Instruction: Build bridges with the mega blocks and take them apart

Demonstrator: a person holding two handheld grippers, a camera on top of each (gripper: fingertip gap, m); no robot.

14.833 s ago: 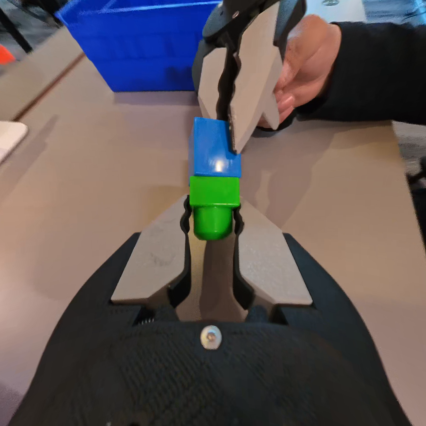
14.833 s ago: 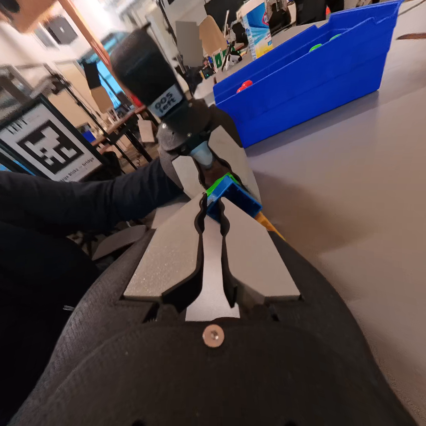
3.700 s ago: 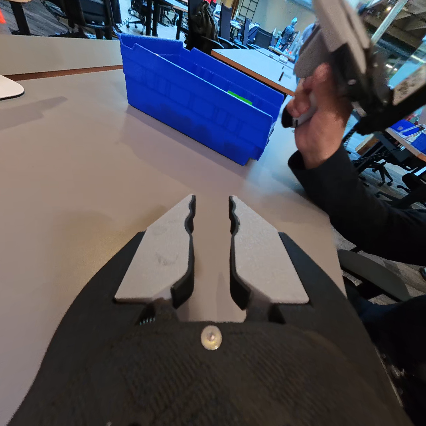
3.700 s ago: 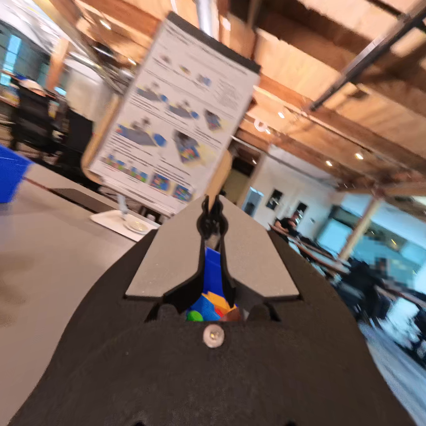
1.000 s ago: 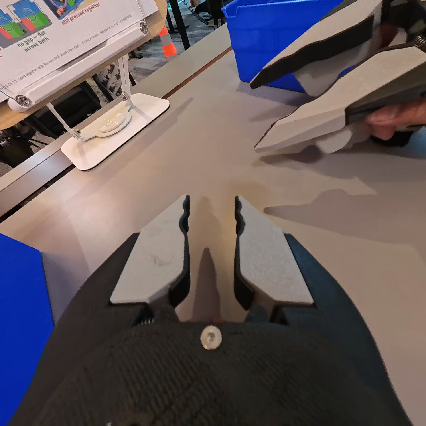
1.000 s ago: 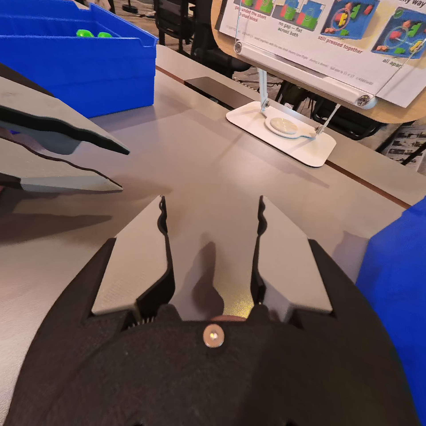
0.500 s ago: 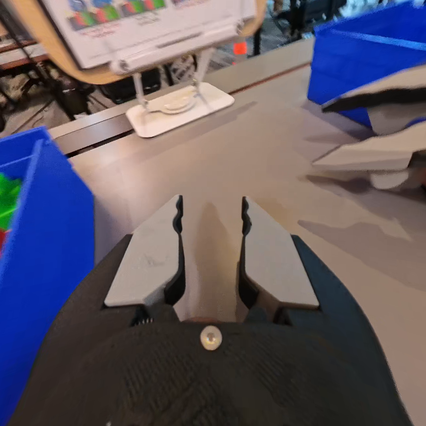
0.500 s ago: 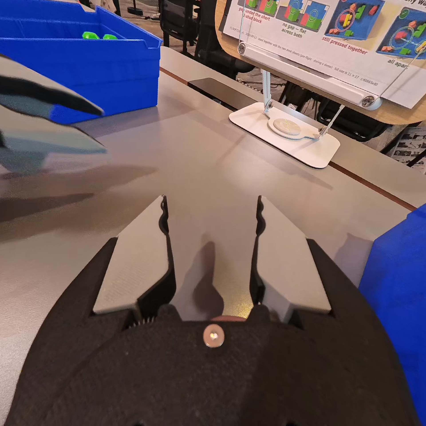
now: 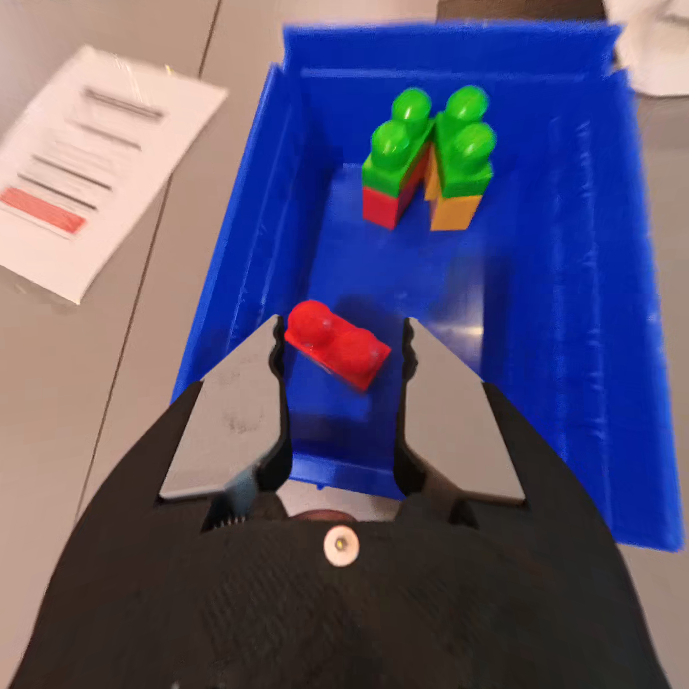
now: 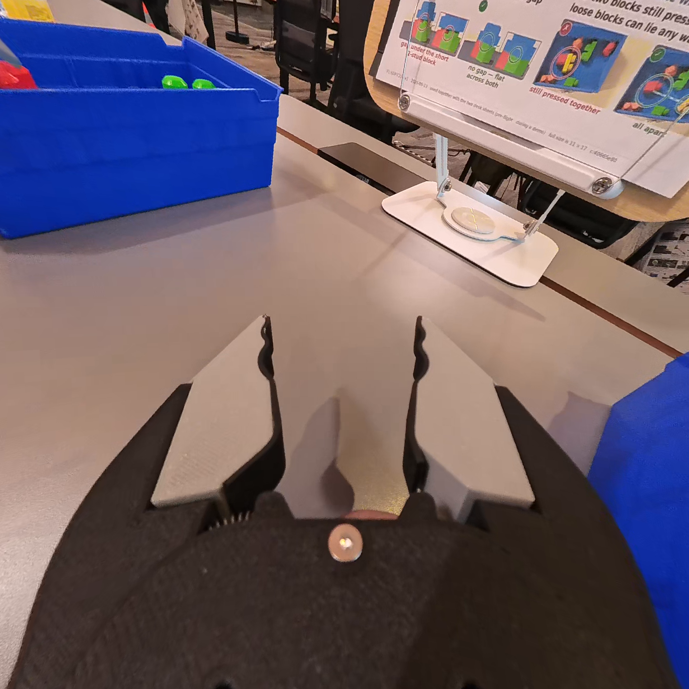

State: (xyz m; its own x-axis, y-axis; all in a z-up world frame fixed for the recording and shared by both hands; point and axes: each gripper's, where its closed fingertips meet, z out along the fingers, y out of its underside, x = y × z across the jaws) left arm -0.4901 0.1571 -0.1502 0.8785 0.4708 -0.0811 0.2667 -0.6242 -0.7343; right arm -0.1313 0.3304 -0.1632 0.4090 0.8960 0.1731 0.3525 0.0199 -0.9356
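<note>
Left wrist view: left gripper (image 9: 341,324) hangs over a blue bin (image 9: 596,298), fingers wide apart, nothing gripped. A red two-stud block (image 9: 337,348) lies on the bin floor, seen between the fingertips, slanted across the gap. Its near-left stud sits close by the left finger (image 9: 238,402); clear gap to the right finger (image 9: 451,402), so pads aren't pressing it. Farther back in the same bin stand two short stacks touching each other: green block on red (image 9: 391,160) and green block on orange (image 9: 462,164), studs up. Picture is a bit blurred. A printed sheet of paper (image 9: 93,167) lies on the grey table (image 9: 74,391), left of the bin.

Right wrist view: right gripper (image 10: 343,324) is low over bare table (image 10: 186,298), fingers spread wide w/ nothing between them. A blue bin (image 10: 130,149) sits far left, green studs (image 10: 186,82) and a bit of red (image 10: 15,76) showing over its rim. An instruction board on a white stand (image 10: 473,227) is at back right. Edge of another blue bin (image 10: 652,484) is just beside the gripper on the right.
</note>
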